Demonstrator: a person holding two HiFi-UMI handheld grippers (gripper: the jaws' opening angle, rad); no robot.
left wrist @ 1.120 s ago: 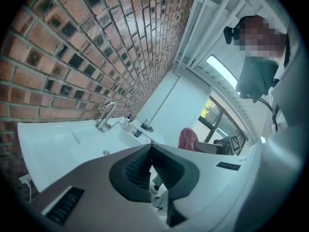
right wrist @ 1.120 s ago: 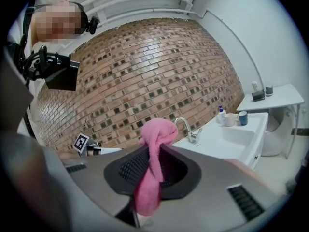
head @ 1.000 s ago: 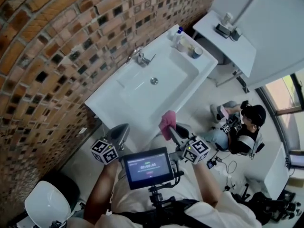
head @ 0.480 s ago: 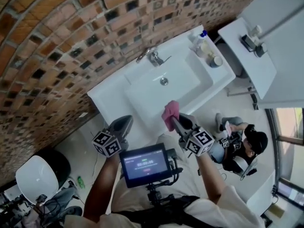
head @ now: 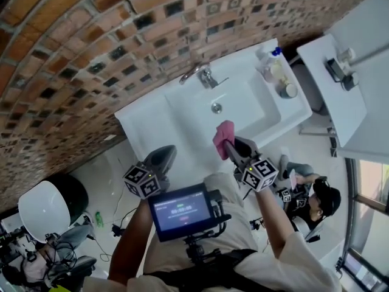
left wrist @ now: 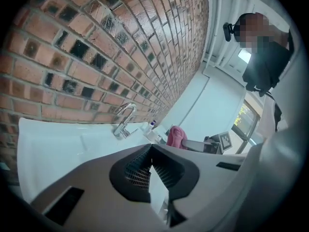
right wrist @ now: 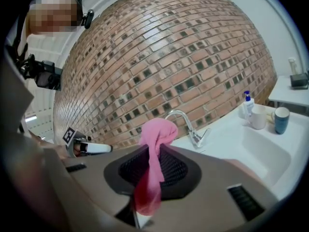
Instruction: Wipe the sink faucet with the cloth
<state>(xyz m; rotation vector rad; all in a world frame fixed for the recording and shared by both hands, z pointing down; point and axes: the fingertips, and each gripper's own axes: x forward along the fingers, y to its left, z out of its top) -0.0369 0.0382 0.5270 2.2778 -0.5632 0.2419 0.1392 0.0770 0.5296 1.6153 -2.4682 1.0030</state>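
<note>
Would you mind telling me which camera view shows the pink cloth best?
The right gripper view: the pink cloth fills the centre, pinched in the jaws of the right hand-held gripper. The head view shows it small, above the sink; the left gripper view shows only a distant pink lump.

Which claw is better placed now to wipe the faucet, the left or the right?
Right. The right claw is shut on the pink cloth and faces the faucet. The left claw is shut with nothing in it, so it probably cannot wipe.
</note>
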